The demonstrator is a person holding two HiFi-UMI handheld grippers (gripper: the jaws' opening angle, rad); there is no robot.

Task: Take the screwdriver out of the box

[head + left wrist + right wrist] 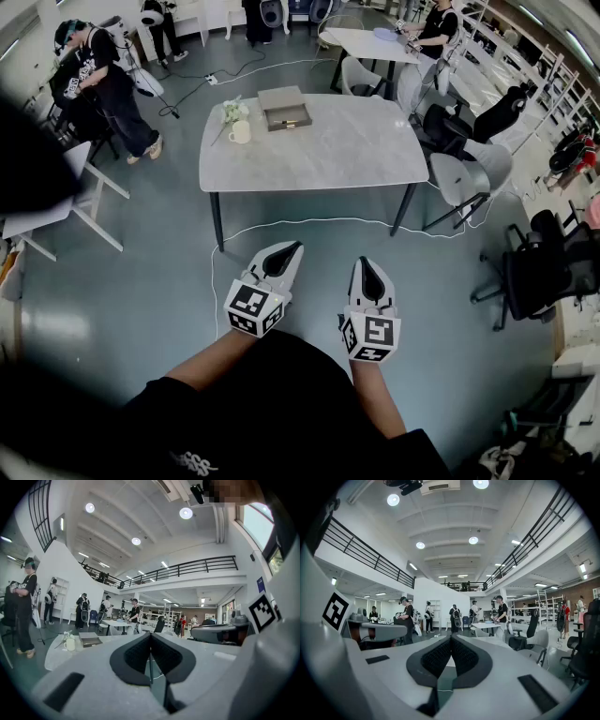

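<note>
While left claw (pixel 292 248) and right claw (pixel 365 263) sit closed, box (pixel 284 107) on table (pixel 328 155)

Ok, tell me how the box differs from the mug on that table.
The box is grey-brown and rectangular; the mug is white and round. The box is clearly the larger of the two. The box sits at the far edge of the grey table, while the mug stands left of it, further in from that edge. Both rest on the tabletop, apart from each other.
</note>
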